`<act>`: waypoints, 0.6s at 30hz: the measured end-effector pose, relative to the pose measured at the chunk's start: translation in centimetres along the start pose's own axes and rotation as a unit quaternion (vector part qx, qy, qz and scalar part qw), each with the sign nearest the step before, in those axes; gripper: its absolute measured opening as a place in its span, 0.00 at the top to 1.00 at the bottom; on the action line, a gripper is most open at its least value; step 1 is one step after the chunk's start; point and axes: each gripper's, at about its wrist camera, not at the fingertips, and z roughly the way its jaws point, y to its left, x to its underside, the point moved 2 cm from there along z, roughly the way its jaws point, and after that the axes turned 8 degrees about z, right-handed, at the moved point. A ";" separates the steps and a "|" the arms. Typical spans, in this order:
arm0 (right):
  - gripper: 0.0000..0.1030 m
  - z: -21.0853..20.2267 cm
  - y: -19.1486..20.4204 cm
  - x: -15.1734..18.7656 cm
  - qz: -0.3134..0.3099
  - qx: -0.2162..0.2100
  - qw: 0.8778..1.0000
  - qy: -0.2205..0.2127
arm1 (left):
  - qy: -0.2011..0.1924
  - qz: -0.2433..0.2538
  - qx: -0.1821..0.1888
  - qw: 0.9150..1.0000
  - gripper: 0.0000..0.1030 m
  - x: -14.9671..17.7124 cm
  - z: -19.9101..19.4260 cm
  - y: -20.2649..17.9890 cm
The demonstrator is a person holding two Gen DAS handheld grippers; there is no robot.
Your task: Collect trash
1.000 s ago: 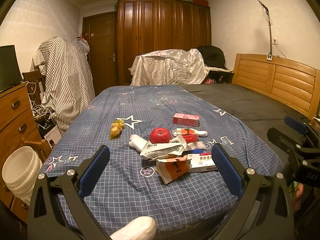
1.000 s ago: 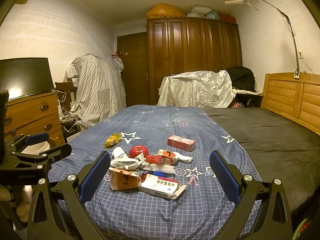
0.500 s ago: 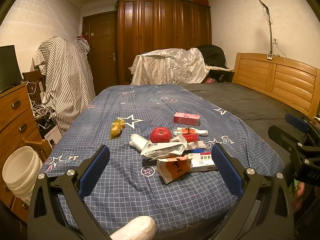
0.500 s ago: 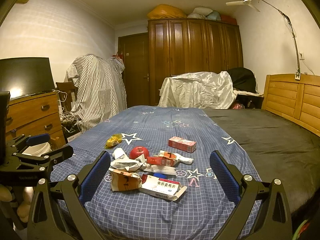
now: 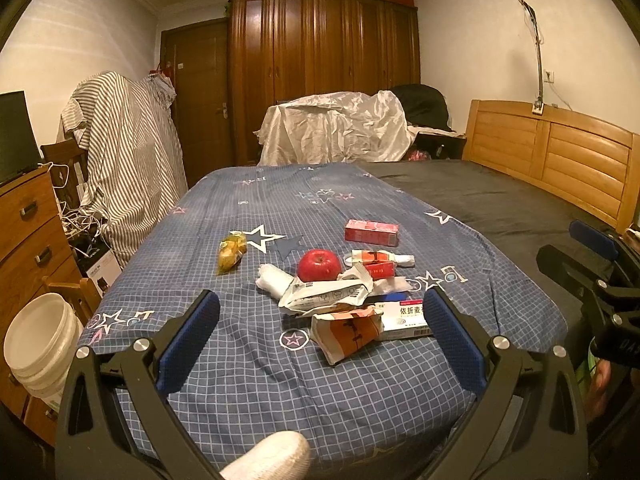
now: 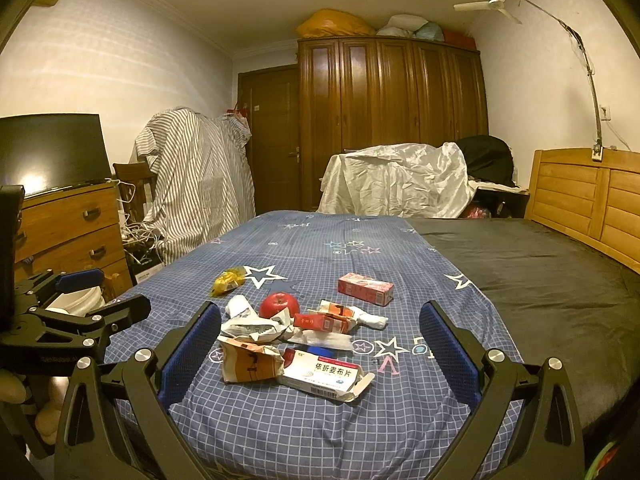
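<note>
A pile of trash lies on the blue checked bed cover: an orange-and-white crumpled packet, a white medicine box, a crumpled white wrapper, a red box, a red-and-white carton, a white wad and a yellow wrapper. A red apple sits among them. My left gripper and right gripper are both open and empty, held above the bed's near edge, short of the pile.
White stacked buckets stand on the floor at the left by a wooden dresser. A wooden headboard runs along the right. A black sheet covers the bed's right half. A wardrobe stands behind.
Both grippers have drifted very slightly; the trash has not moved and nothing was taken hold of.
</note>
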 end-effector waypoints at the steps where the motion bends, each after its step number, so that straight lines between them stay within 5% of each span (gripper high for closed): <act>1: 0.04 0.0 0.0 0.0 0.000 0.000 1.000 0.000 | 0.000 0.000 0.000 1.000 0.05 0.0 0.0 0.0; 18: 0.04 0.5 0.2 0.0 -0.015 -0.002 1.000 0.008 | 0.021 0.007 0.017 1.000 0.05 0.4 1.7 0.3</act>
